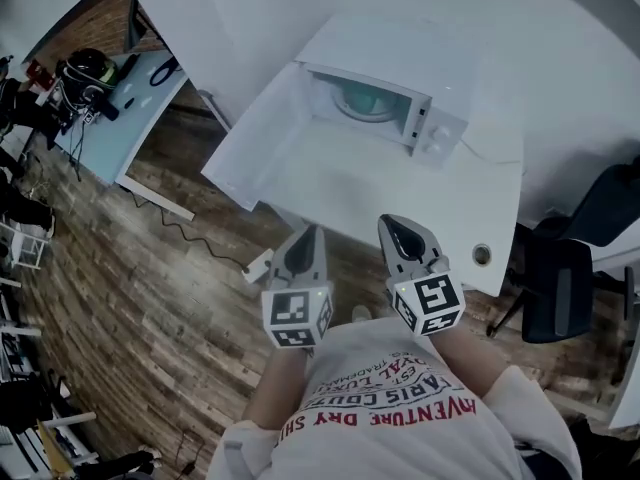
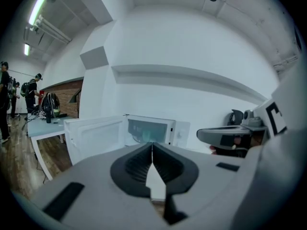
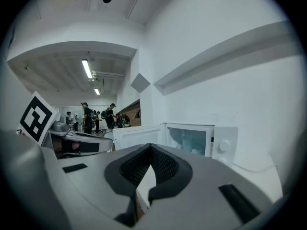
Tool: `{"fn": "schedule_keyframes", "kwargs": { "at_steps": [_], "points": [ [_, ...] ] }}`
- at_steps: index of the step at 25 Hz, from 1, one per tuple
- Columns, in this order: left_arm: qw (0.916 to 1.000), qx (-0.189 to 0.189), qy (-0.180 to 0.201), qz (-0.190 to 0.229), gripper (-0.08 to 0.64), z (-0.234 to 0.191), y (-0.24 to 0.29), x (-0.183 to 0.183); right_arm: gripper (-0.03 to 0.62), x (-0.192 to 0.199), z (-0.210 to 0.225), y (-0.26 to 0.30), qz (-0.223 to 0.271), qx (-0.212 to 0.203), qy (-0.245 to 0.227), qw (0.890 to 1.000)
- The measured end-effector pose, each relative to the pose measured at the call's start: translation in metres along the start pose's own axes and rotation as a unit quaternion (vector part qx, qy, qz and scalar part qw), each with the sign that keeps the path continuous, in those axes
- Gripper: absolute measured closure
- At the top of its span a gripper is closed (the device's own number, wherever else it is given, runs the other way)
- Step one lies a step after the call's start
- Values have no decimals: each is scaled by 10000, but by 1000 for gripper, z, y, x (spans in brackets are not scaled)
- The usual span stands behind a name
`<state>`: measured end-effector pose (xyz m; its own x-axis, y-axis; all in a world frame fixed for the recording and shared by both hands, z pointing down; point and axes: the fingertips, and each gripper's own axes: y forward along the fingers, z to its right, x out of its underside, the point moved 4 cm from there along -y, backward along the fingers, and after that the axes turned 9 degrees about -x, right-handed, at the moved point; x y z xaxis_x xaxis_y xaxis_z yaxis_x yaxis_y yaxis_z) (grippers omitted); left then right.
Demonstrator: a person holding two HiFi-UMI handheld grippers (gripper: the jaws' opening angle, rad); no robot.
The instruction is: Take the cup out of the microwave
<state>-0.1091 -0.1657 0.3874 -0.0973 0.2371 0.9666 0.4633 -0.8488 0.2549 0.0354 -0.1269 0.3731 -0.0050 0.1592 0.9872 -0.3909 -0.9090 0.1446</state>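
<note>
A white microwave [image 1: 440,118] stands on a white table [image 1: 400,203] with its door [image 1: 255,138] swung wide open to the left. Inside the cavity lies a pale green round shape [image 1: 362,101]; I cannot tell whether it is the cup or the turntable. Both grippers hang short of the table's near edge, pointing at the microwave. My left gripper [image 1: 312,230] is shut and empty, its jaws meeting in a thin line [image 2: 152,145]. My right gripper [image 1: 388,220] beside it is also shut on nothing [image 3: 151,147]. The open cavity shows ahead in both gripper views [image 2: 146,130] [image 3: 192,139].
A black office chair [image 1: 560,288] stands right of the table. A cable hole [image 1: 482,255] sits near the table's front right corner. A white power strip [image 1: 258,265] lies on the wooden floor. A light blue desk [image 1: 120,118] with bags stands far left, with people [image 2: 31,92] beyond.
</note>
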Motion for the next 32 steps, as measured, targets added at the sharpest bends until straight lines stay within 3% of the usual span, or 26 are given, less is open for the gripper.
{"fn": "schedule_keyframes", "kwargs": {
  "at_steps": [13,25,32],
  "points": [
    [9954,884,209,-318,552,15,136,-23,588,-5,94,55,-165,813,283,9961],
    [9805,1797,592,-524,552,10,270,-32,588,-4,161,123,-340,1709,581,9830],
    [9722,2152,693,-602,552,7,326,-14,588,11,179,156,-551,1912,669,9777]
  ]
}}
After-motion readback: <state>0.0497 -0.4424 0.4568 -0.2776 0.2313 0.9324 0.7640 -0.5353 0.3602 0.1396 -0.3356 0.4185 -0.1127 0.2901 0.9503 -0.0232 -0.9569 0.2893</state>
